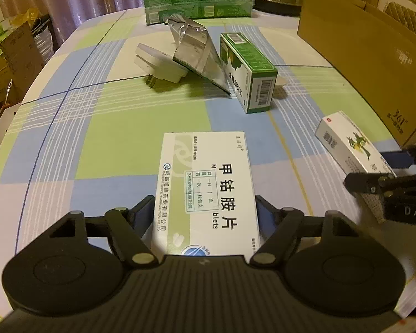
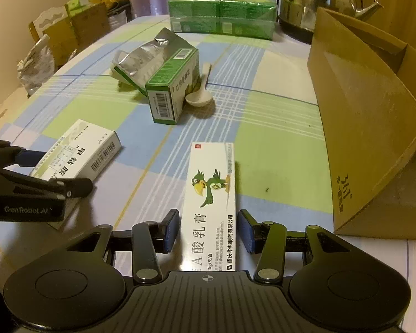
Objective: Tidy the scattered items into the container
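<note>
Counter (image 1: 102, 127), checked cloth. Left gripper (image 1: 205, 213): jaws spread around white tablet box (image 1: 208, 183), touching its sides or not, cannot tell. Right gripper (image 2: 208, 227): jaws spread, bird-printed ointment box (image 2: 210, 194) between, small gaps visible. Cardboard container (image 2: 374, 127) stands right; green carton (image 2: 172, 94), foil pouch (image 2: 141, 58), spoon (image 2: 199, 94) mid-counter.

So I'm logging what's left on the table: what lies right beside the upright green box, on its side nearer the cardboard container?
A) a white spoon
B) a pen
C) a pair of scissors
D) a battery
A: in the right wrist view a white spoon lies against the green box, on its side toward the cardboard container.
</note>
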`<state>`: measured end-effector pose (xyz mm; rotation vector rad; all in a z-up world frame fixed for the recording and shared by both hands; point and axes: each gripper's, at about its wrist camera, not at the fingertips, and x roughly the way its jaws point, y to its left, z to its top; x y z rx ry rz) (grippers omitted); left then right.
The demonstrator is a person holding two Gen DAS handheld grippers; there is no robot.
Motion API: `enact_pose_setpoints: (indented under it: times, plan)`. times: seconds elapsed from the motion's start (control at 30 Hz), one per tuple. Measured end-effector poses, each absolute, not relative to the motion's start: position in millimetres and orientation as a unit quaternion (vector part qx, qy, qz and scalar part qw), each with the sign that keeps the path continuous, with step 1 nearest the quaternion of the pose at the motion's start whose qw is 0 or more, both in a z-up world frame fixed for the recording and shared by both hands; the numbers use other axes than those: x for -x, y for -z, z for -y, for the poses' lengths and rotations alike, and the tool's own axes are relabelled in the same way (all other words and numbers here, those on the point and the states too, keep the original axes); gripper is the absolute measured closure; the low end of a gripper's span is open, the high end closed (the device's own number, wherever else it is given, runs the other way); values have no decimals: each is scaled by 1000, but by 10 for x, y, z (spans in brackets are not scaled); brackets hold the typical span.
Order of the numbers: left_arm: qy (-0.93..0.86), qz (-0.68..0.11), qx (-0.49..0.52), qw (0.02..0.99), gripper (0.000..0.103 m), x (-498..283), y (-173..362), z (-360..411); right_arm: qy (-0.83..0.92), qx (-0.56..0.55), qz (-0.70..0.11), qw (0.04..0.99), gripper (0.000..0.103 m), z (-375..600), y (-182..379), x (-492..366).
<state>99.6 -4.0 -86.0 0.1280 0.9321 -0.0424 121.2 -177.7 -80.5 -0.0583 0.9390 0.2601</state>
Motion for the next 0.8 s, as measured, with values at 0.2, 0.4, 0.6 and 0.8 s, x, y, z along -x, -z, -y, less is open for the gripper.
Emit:
enact_pose_setpoints:
  times: [0.2,0.4,0.6,0.8]
  plan:
    - [25,-448,-71,891,36,-972,814,80,-124,22,-453,882,68,1820,784,-1192]
    - [31,-437,-77,896,36,-879,666,156,-119,14,-439,891,68,1859,617,-1075]
    - [40,-415,-81,905,36,-783,452,260,-108,1,-420,901,68,1911,397,-941]
    - [51,-391,-83,915,36,-702,226,378,-101,-5,-394,914,68,1959,143,-821]
